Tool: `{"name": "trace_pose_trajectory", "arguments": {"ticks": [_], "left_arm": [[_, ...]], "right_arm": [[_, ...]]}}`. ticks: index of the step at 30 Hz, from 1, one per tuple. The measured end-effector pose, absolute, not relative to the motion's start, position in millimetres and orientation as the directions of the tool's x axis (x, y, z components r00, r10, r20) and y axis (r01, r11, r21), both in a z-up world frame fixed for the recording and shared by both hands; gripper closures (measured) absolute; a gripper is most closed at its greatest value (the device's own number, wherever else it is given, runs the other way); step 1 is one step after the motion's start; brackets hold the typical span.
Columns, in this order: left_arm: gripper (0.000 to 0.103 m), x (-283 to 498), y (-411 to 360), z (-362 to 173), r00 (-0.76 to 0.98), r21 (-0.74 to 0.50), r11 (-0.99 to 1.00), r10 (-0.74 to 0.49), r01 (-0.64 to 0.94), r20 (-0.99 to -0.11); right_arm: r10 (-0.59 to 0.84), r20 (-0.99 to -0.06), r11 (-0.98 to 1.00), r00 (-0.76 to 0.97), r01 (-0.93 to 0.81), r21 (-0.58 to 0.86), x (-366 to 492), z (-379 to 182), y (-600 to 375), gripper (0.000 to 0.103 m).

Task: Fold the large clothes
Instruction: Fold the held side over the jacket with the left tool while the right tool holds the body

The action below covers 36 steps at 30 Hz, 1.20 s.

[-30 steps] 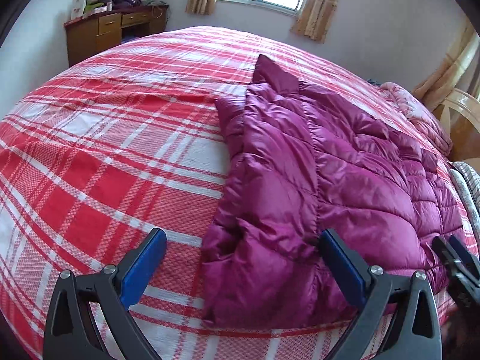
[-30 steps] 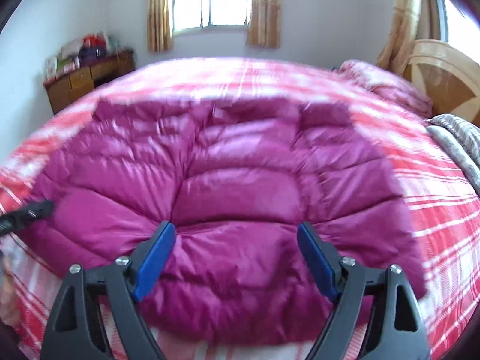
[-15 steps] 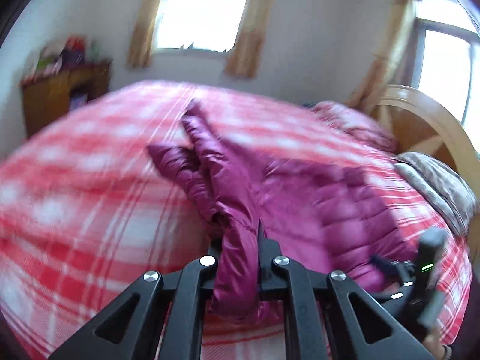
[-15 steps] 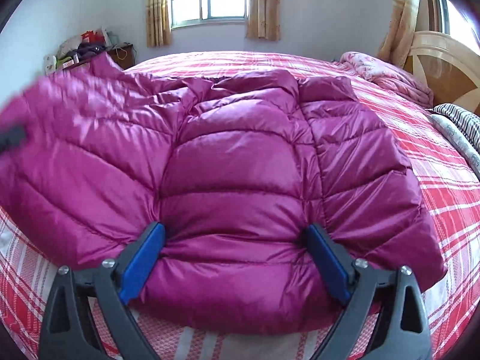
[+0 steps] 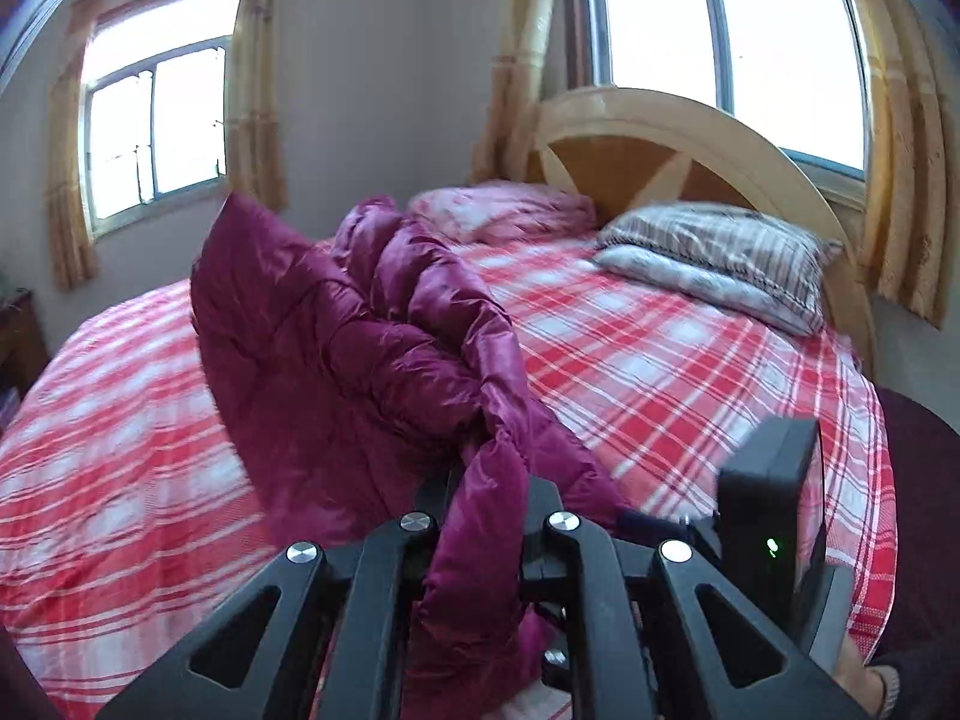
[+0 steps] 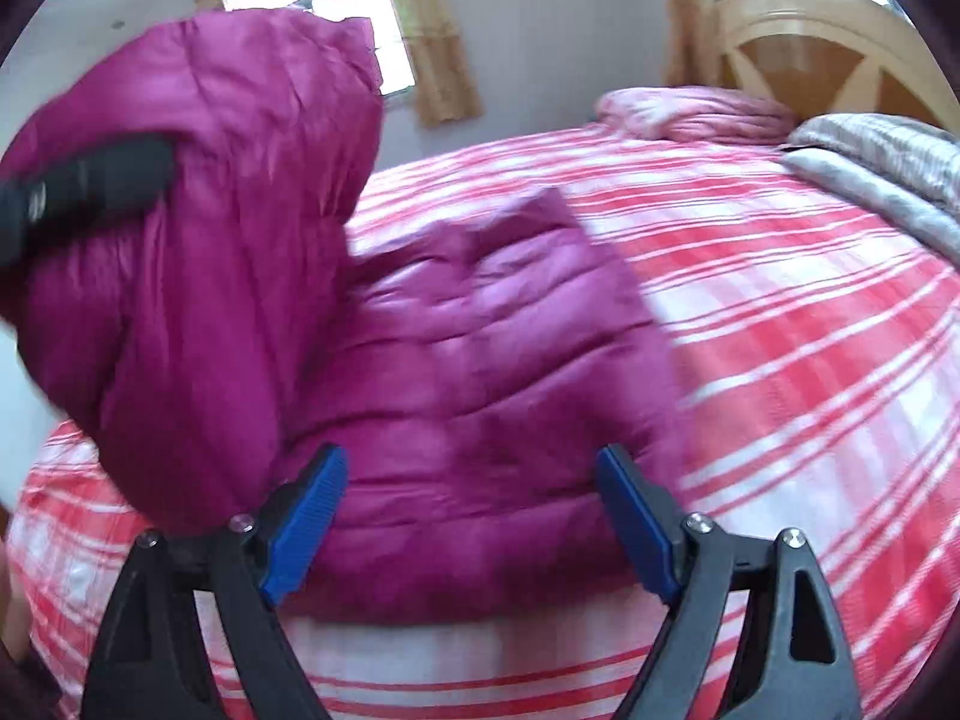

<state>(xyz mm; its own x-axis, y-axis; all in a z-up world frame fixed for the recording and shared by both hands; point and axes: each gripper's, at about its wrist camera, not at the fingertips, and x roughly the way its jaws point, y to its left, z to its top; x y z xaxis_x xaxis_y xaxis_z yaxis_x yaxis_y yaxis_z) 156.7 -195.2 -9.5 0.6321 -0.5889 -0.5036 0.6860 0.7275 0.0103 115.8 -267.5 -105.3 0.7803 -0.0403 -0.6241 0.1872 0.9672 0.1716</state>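
A magenta quilted down jacket (image 5: 360, 348) lies on the red plaid bed (image 5: 660, 372). My left gripper (image 5: 486, 516) is shut on the jacket's near left edge and holds that side lifted off the bed. In the right wrist view the raised side of the jacket (image 6: 198, 228) stands up at the left, with the left gripper's black body (image 6: 84, 186) against it. My right gripper (image 6: 474, 510) is open, its blue pads either side of the jacket's near hem, which still rests on the bed (image 6: 810, 330).
A striped pillow (image 5: 720, 258) and a pink pillow (image 5: 504, 210) lie at the wooden headboard (image 5: 678, 144). Windows with yellow curtains (image 5: 252, 90) stand behind the bed. The right gripper's black body (image 5: 768, 504) shows at the lower right of the left wrist view.
My left gripper closed on the jacket's left edge and lifted it up and over toward the right. My right gripper stayed open at the near hem.
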Motion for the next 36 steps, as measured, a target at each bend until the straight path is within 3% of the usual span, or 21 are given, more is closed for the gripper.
{"name": "trace_pose_trajectory", "arguments": {"ticks": [6,10,14,17,18,20,22,23,26,29,33,36], "left_arm": [[0.092,164,-238,-50,0.569,0.024,0.679,-0.595,0.734,-0.567],[0.088,172,-254,-80,0.526,0.006,0.658,-0.597,0.753,-0.606],[0.086,182,-248,-88,0.484,-0.071,0.654,-0.625,0.753,-0.612],[0.084,175,-248,-78,0.504,-0.053,0.664,-0.615,0.746,-0.607],[0.081,172,-247,-72,0.514,-0.057,0.669,-0.62,0.741,-0.593],[0.062,166,-246,-58,0.518,-0.085,0.661,-0.655,0.745,-0.551],[0.026,161,-239,-43,0.555,-0.087,0.676,-0.664,0.731,-0.5],[0.022,159,-233,-36,0.575,-0.091,0.685,-0.67,0.723,-0.469],[0.017,158,-215,-18,0.59,-0.124,0.677,-0.705,0.726,-0.393],[0.015,170,-205,-17,0.693,-0.066,0.76,-0.622,0.647,-0.366],[0.014,211,-199,-46,0.8,0.048,0.889,-0.385,0.455,-0.459],[0.014,238,-197,-72,0.762,0.017,0.904,-0.35,0.427,-0.546]], "right_arm": [[-0.049,-0.689,0.909,0.724,0.318,0.27,119,-128,-323,0.016],[-0.113,-0.69,0.937,0.715,0.308,0.166,126,-129,-308,0.014],[-0.111,-0.676,0.929,0.729,0.318,0.19,121,-129,-312,0.014],[-0.123,-0.676,0.936,0.726,0.312,0.164,116,-130,-305,0.013],[-0.131,-0.675,0.937,0.726,0.312,0.154,118,-132,-305,0.012],[-0.145,-0.675,0.94,0.724,0.314,0.135,119,-133,-304,0.011],[-0.139,-0.674,0.939,0.726,0.313,0.144,119,-134,-305,0.011],[-0.139,-0.674,0.94,0.726,0.312,0.141,119,-134,-305,0.01],[-0.147,-0.675,0.941,0.723,0.313,0.131,120,-134,-304,0.01],[-0.143,-0.675,0.941,0.724,0.312,0.135,120,-134,-304,0.01],[-0.135,-0.67,0.938,0.73,0.313,0.152,118,-133,-305,0.01],[-0.124,-0.656,0.924,0.745,0.328,0.198,114,-130,-312,0.014]]}}
